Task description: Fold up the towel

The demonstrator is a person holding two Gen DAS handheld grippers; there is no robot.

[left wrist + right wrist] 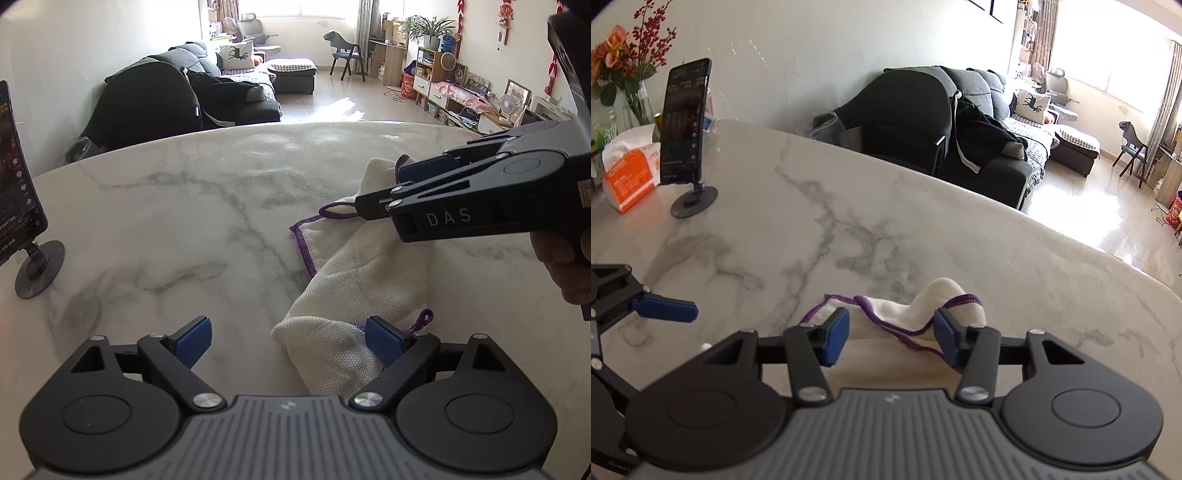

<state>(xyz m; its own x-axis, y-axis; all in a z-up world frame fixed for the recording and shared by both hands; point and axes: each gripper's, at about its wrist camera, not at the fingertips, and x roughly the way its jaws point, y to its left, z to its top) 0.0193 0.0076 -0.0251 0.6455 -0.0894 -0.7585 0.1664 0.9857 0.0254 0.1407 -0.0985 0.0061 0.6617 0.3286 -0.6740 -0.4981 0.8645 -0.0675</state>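
A white towel with purple stitched edges (pixel 354 280) lies crumpled on the marble table (pixel 184 221). My left gripper (pixel 291 341) is open, with the towel's near end between its pads and against the right pad (pixel 382 345). My right gripper (pixel 892 336) is open over the towel's far part (pixel 897 314), a raised fold and purple hem lying between its pads. In the left wrist view the right gripper (pixel 391 184) comes in from the right above the towel. In the right wrist view one left pad (pixel 665 310) shows at the left edge.
A phone on a round black stand (pixel 685 125) stands at the table's left, also at the left wrist view's edge (pixel 18 192). An orange tissue pack (pixel 629 173) and a flower vase (pixel 624 74) sit behind it. The table's curved far edge (pixel 997 199) drops to the living room floor.
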